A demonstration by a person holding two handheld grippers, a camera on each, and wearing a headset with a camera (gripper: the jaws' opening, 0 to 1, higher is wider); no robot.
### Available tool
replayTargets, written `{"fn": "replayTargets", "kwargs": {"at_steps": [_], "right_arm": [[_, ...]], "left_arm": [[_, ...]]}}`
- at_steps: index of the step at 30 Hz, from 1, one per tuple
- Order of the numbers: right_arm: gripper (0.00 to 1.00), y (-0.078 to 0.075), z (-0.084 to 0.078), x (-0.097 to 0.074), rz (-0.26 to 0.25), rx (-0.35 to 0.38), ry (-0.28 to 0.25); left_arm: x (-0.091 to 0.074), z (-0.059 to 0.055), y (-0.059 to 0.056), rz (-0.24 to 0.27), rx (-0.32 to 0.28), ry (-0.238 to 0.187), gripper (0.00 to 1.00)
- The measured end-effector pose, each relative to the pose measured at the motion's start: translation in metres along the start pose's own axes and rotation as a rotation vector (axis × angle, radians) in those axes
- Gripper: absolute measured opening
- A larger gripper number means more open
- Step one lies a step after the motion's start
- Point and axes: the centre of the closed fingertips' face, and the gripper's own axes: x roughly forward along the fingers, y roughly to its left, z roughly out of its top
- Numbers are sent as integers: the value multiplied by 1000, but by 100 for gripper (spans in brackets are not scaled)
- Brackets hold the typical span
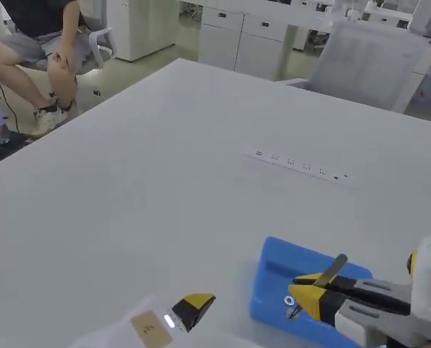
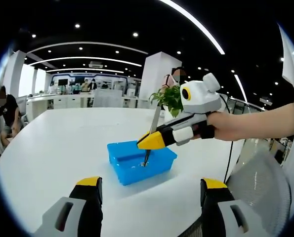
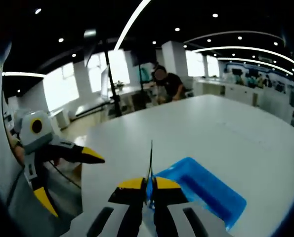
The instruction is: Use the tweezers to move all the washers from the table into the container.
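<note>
1. A person [image 1: 41, 36] sits at 10 o'clock in the head view, past the smooth white table [image 1: 164, 159].
2. At 7 o'clock a small tan label [image 1: 148, 324] lies on the table. Its writing is too small to read.
3. Just beside the label is the left gripper [image 2: 151, 181]. It has grey jaws with yellow tips. The jaws are wide apart and hold nothing.
4. A long, flat white power strip [image 1: 298, 165] with a row of sockets lies at 2 o'clock.
5. A bright blue box [image 1: 273, 272] sits at 5 o'clock. It looks like plastic, with low walls and round corners.
6. A tiny shiny ring, the washer [image 1: 289, 300], is in the box, right at the tip of the tweezers [image 2: 151, 126]. I cannot tell if the tip pinches it.
7. The tweezers are thin grey metal. They point down into the box.
8. The right gripper [image 3: 148, 183] has its yellow-tipped jaws pressed together on the tweezers. A hand [image 2: 226, 126] holds this gripper.
9. A grey mesh chair [image 1: 367, 65] stands at 1 o'clock, behind the table.
</note>
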Motion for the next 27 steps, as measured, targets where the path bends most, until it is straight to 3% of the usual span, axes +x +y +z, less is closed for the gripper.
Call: {"fn": "replayTargets", "kwargs": {"at_steps": [7,12,16,21,27], "right_arm": [[3,-26,-2,22,-76,18,5],[3,-35,-1,35,-79,61,-17],[3,-44,-12,49,-89,102,-8],[3,-44,-25,57,-86,104,27],[3,-42,-25,57,-87,62,17]], "left_arm": [[0,0,-1,-6,-4,0,83],[0,0,-1,-6,-2,1,83],[0,0,0,-6,-4,-3,83],[0,-1,0,-3,-3,1,83],[0,-2,1,3,-1,5,82]]}}
